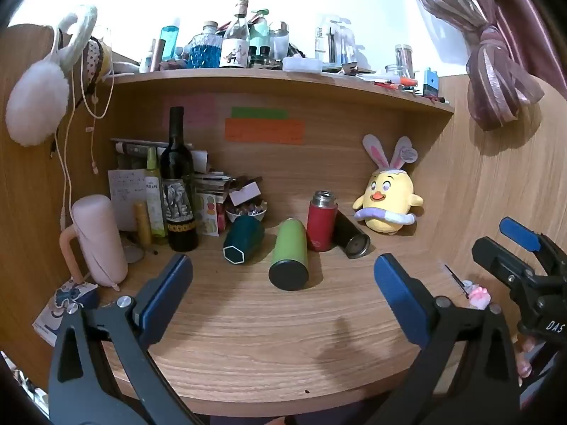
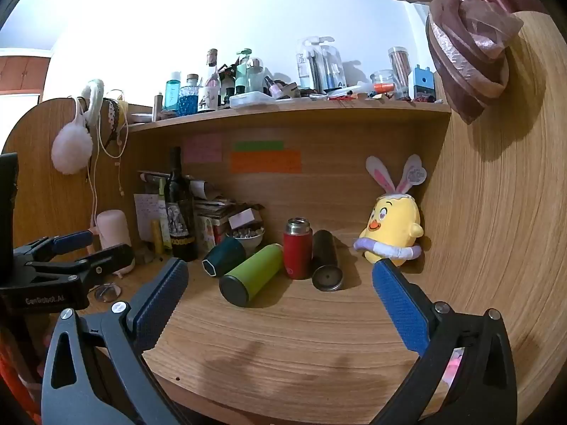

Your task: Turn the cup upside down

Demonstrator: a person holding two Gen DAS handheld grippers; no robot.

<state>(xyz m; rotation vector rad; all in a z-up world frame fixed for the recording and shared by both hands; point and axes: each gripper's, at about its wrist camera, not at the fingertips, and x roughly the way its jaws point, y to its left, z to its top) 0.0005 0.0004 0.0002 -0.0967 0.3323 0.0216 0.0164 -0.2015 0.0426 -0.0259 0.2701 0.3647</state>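
Observation:
Four cups sit at the back of the wooden desk [image 1: 248,336]. A dark teal hexagonal cup [image 1: 243,239] [image 2: 224,257] lies on its side. A green tumbler [image 1: 290,254] [image 2: 252,275] lies on its side, its dark base toward me. A red flask [image 1: 321,221] [image 2: 297,249] stands upright with its steel mouth open. A black flask [image 1: 351,235] [image 2: 326,260] lies on its side. My left gripper [image 1: 283,294] is open and empty, well short of the cups. My right gripper [image 2: 280,301] is open and empty, also short of them.
A wine bottle [image 1: 178,184], a pink case [image 1: 99,241], papers and a small bowl [image 1: 247,212] crowd the back left. A yellow plush chick [image 1: 388,200] sits back right against the wooden side wall [image 2: 496,212]. A cluttered shelf [image 1: 283,78] hangs overhead.

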